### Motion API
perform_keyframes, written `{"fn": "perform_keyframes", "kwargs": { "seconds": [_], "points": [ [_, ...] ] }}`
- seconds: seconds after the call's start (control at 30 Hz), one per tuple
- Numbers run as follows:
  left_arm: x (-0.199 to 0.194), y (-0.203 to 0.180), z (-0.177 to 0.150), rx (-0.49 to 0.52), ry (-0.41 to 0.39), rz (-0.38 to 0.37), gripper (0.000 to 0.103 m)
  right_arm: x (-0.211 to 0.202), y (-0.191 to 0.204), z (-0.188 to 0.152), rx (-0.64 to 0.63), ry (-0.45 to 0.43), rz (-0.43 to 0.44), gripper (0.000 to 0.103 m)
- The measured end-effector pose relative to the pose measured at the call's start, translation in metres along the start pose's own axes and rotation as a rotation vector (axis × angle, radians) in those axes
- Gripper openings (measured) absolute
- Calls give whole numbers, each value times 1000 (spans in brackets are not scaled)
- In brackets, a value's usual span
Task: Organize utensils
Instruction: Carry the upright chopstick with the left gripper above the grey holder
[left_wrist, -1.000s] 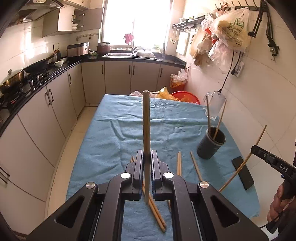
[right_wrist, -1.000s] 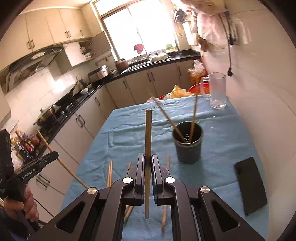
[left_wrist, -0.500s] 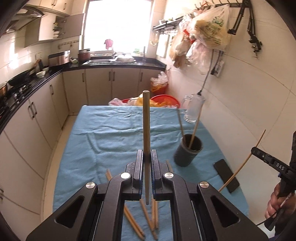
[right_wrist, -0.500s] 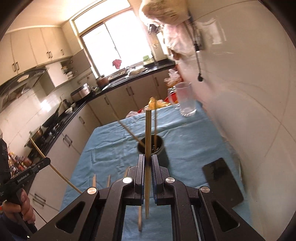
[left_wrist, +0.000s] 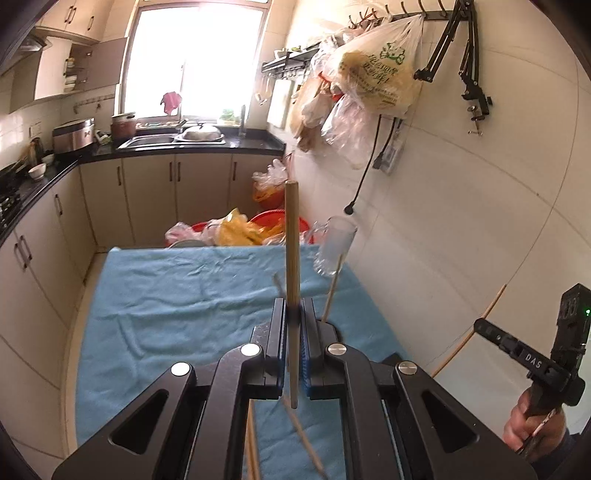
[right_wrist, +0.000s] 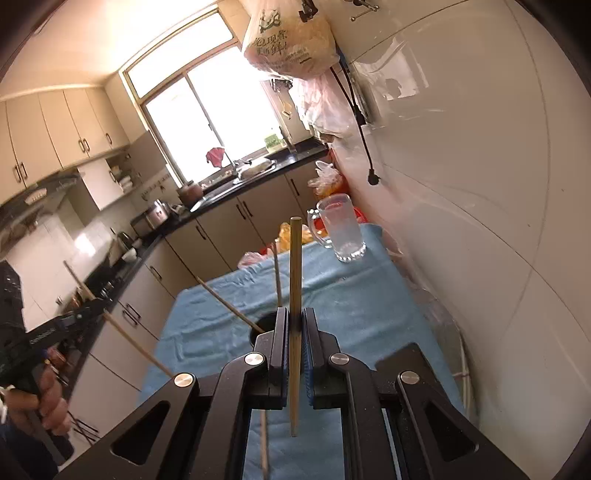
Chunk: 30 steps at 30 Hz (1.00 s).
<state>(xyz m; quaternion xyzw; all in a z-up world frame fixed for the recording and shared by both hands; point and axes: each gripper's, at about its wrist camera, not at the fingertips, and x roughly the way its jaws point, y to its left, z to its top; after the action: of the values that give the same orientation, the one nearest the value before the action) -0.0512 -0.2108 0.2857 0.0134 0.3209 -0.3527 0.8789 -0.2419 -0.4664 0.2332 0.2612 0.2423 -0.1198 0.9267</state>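
My left gripper (left_wrist: 293, 314) is shut on a wooden chopstick (left_wrist: 291, 243) that stands upright between its jaws. My right gripper (right_wrist: 295, 321) is shut on another wooden chopstick (right_wrist: 295, 273), also upright. The dark utensil holder (right_wrist: 264, 330) sits just beyond the right gripper, mostly hidden by it, with two chopsticks (right_wrist: 229, 308) leaning out. In the left wrist view the holder is hidden behind the jaws; only a stick (left_wrist: 334, 284) pokes out. Loose chopsticks (left_wrist: 303, 439) lie on the blue cloth (left_wrist: 177, 306) under the left gripper. The right gripper shows at the right edge of the left wrist view (left_wrist: 484, 326).
A glass mug (right_wrist: 341, 230) stands at the table's far right corner by the tiled wall. A black phone (right_wrist: 413, 354) lies on the cloth at the right. Plastic bags (left_wrist: 236, 230) and a red basin sit beyond the far edge. Kitchen cabinets run along the left.
Both grippers have moved forward and closer to the holder, which now sits right behind the jaws of each. Each still holds its chopstick.
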Motion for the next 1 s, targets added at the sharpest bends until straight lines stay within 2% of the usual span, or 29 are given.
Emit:
{"fn": "perform_keyframes", "kwargs": {
  "seconds": [0.27, 0.53, 0.67, 1.0],
  "points": [
    [35, -19, 32, 12, -21, -2, 6, 24, 4, 42, -11, -14, 28, 7],
    [85, -24, 42, -25, -6, 36, 6, 78, 20, 74, -49, -24, 45, 7],
    [104, -20, 34, -41, 21, 43, 6, 110, 24, 78, -65, 9, 46, 7],
    [141, -14, 13, -40, 99, 56, 6, 182, 21, 62, -77, 118, 15, 7]
  ]
}}
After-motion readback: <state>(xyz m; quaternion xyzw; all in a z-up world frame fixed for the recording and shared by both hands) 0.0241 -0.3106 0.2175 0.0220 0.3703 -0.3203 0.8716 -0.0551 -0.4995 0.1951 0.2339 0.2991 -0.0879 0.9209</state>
